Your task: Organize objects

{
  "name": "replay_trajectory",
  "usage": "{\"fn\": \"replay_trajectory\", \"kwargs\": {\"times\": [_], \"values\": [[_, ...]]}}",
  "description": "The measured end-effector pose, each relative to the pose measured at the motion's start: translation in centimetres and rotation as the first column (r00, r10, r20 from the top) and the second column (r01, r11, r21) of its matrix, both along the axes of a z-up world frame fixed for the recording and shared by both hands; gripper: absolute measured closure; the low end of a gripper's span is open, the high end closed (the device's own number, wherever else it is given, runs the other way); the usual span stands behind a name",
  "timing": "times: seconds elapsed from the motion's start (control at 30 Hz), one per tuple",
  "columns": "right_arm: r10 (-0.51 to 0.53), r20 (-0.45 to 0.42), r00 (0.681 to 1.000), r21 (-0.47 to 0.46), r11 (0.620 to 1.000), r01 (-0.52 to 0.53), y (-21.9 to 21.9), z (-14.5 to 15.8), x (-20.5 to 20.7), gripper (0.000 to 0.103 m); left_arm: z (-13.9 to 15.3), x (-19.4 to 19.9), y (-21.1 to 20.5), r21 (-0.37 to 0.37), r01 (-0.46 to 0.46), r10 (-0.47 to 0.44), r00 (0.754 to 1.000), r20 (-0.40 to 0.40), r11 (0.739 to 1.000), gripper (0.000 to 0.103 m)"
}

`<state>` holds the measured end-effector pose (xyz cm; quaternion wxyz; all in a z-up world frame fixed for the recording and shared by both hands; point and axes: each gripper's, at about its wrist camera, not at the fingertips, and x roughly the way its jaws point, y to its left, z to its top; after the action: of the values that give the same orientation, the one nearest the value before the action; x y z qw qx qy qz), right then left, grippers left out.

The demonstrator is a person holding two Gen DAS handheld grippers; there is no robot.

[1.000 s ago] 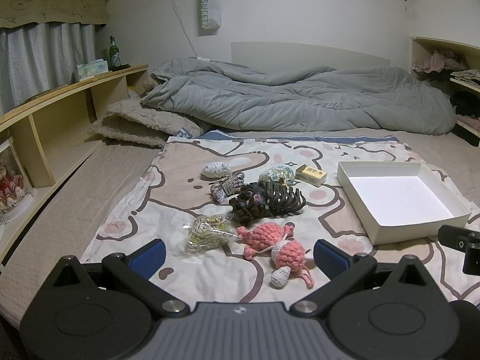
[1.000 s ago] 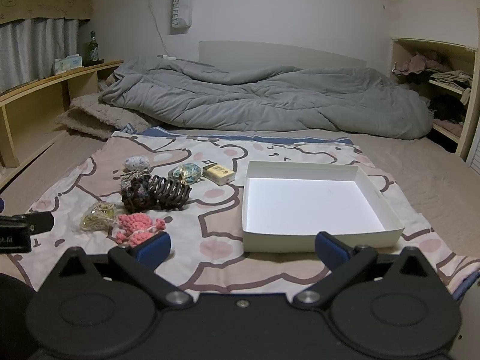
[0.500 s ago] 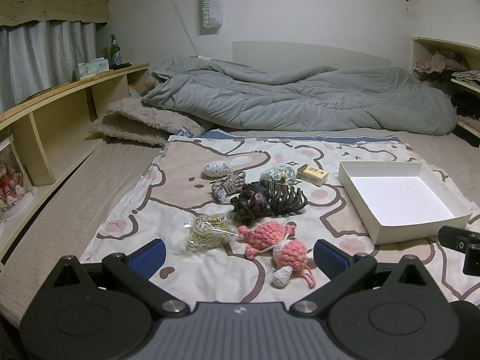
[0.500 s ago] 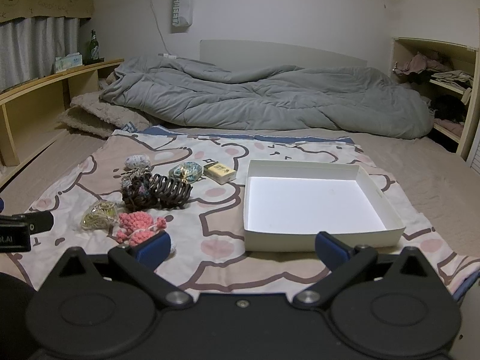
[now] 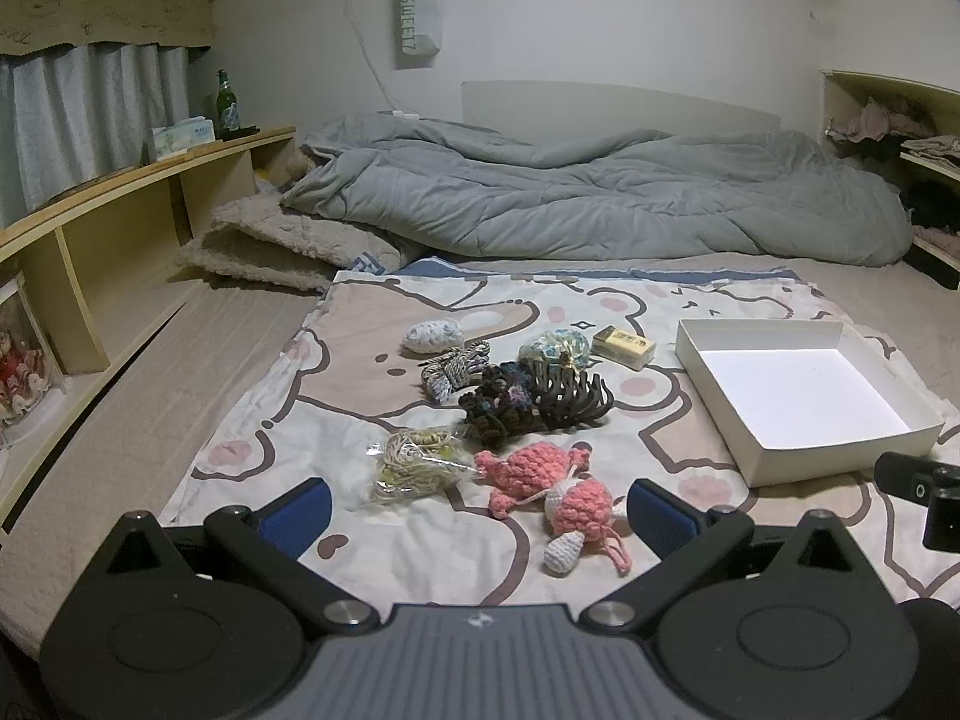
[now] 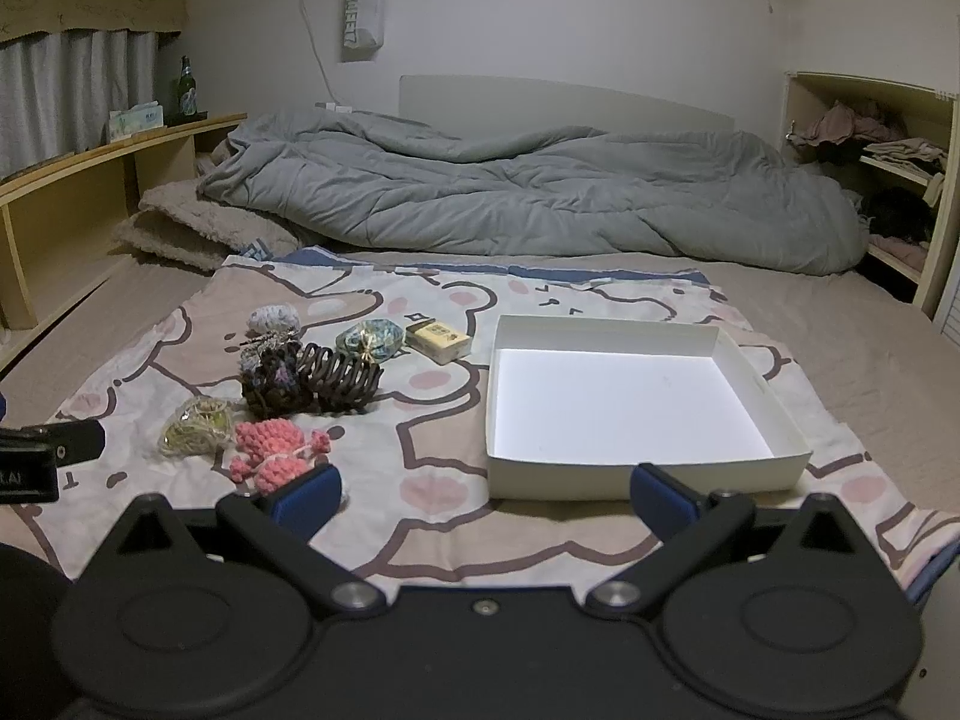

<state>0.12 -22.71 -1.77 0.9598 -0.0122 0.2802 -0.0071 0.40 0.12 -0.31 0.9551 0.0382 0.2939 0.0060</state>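
Claws first: the left claw [image 5: 474, 507] hangs low over the near edge of the bear-print sheet [image 5: 360, 360], its blue-tipped fingers [image 5: 297, 507] spread wide with nothing between them. The right claw [image 6: 485, 489] is held the same way, level and pointing up the bed, jaws wide apart and holding nothing, just short of the near wall of the white box [image 6: 636, 471].

Just ahead of the left claw lie the pink crochet toys [image 5: 558, 486], touching each other, with a clear bag of rubber bands [image 5: 414, 459] beside them on the left. Past these sit a dark scrunchie [image 5: 498, 408] and a brown claw clip [image 5: 570, 396], pressed together (the clip lies on the box side). Farther on are a coil of cord [image 5: 453, 369], a pale crochet pouch [image 5: 432, 337], a blue-green pouch [image 5: 555, 348] and a small yellow packet [image 5: 624, 345]. The box stands to the right of the heap, clear of it, with nothing inside. A grey duvet [image 5: 600, 204] is bunched at the head of the bed.

Against the views from a second ago, both claws have barely shifted and every item lies where it did.
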Motion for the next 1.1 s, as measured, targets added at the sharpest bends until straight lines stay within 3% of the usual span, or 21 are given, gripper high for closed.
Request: {"fn": "replay_trajectory", "kwargs": {"times": [0.33,0.57,1.1], "values": [[0.002,-0.007,1.000,-0.002,1.000,-0.002,-0.2,-0.1,0.3,0.000,-0.6,0.5,-0.1,0.007,0.019,-0.019,1.000,-0.006,1.000,0.000],[0.009,-0.004,1.000,-0.002,1.000,-0.009,-0.2,-0.5,1.3,0.000,-1.4,1.9,0.6,0.066,0.005,-0.006,1.000,0.013,0.998,0.000],[0.100,0.029,0.995,0.012,0.995,-0.101,2.2,-1.5,7.0,0.000,-2.0,9.7,3.8,0.144,-0.093,0.088,0.995,0.039,0.985,0.000]]}}
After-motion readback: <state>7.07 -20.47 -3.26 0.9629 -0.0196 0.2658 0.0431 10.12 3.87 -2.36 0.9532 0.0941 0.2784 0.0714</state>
